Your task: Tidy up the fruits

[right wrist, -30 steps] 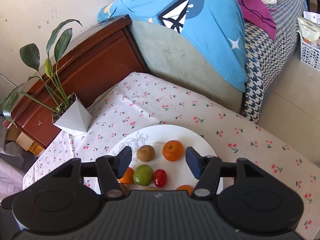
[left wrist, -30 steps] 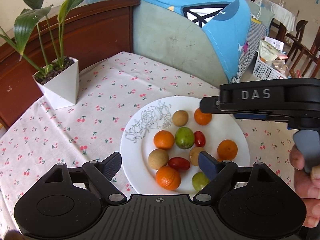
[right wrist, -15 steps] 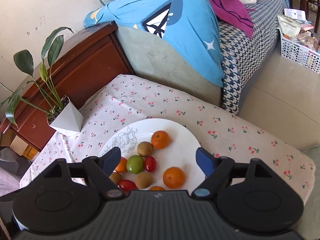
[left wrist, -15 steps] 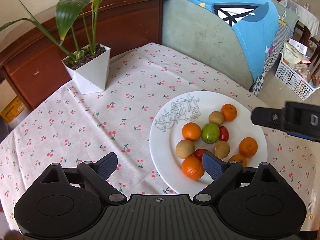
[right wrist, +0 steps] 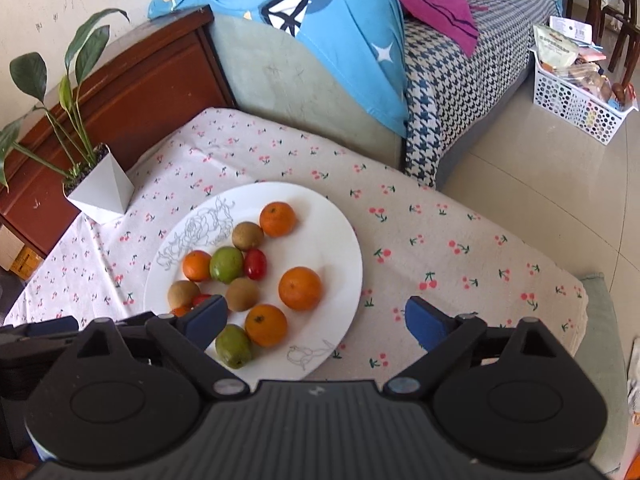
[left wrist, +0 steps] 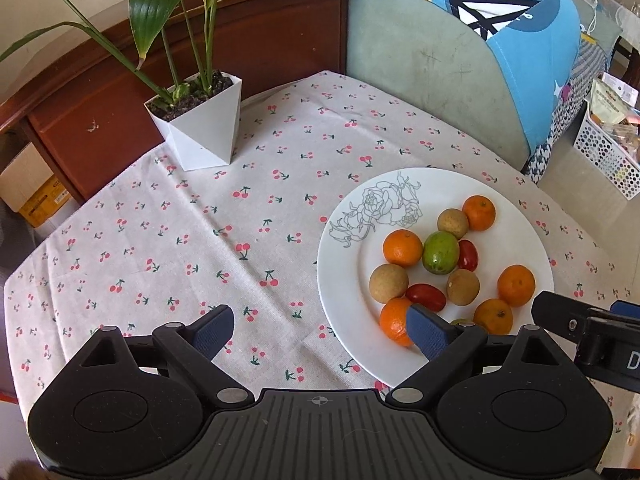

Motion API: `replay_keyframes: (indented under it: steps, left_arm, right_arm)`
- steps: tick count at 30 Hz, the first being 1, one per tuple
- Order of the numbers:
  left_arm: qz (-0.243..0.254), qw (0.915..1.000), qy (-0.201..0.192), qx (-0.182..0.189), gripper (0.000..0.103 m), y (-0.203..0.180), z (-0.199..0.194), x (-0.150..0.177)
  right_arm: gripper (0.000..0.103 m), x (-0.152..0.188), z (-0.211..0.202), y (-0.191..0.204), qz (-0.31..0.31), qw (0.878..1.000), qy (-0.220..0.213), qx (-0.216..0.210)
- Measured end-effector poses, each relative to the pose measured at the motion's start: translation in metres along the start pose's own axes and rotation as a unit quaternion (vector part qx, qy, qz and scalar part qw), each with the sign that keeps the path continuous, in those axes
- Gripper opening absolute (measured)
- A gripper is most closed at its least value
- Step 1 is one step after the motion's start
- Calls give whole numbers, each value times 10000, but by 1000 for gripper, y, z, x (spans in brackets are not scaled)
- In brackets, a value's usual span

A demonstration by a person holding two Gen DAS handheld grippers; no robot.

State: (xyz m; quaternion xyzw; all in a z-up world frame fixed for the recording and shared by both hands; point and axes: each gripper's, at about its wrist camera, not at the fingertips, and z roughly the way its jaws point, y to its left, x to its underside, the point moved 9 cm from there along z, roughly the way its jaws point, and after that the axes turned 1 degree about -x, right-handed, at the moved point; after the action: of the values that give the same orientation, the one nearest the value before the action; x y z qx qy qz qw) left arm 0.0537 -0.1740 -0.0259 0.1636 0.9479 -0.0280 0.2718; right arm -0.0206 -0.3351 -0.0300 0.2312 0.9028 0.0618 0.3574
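Observation:
A white plate (left wrist: 348,280) (right wrist: 340,240) with a rose drawing sits on the cherry-print cloth and holds several small fruits: oranges (left wrist: 402,248) (right wrist: 300,288), green fruits (left wrist: 440,253) (right wrist: 234,346), brown round fruits (left wrist: 388,283) (right wrist: 242,294) and red tomatoes (left wrist: 426,297) (right wrist: 255,264). My left gripper (left wrist: 322,330) hovers open over the plate's near left rim, with nothing between its fingers. My right gripper (right wrist: 316,318) hovers over the plate's near right edge; its jaws are opening and no fruit is gripped. The right gripper's body shows at the left wrist view's right edge.
A white angular pot with a green plant (left wrist: 200,128) (right wrist: 100,188) stands at the table's far left. A wooden cabinet (left wrist: 120,92) and a sofa with a blue cloth (right wrist: 340,40) lie behind. A white basket (right wrist: 576,100) stands on the floor to the right.
Both grippers have drawn back from the plate and their jaws have widened. The right gripper has slid to the right in the left wrist view. More of the plate shows in the right wrist view.

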Motion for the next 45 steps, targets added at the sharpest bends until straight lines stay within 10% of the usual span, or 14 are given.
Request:
replay_keyframes:
  steps: [45]
  left_arm:
    - [75, 9992, -47, -386, 94, 7, 4, -2]
  right_arm:
    - [95, 8, 9, 9, -354, 9987, 113, 342]
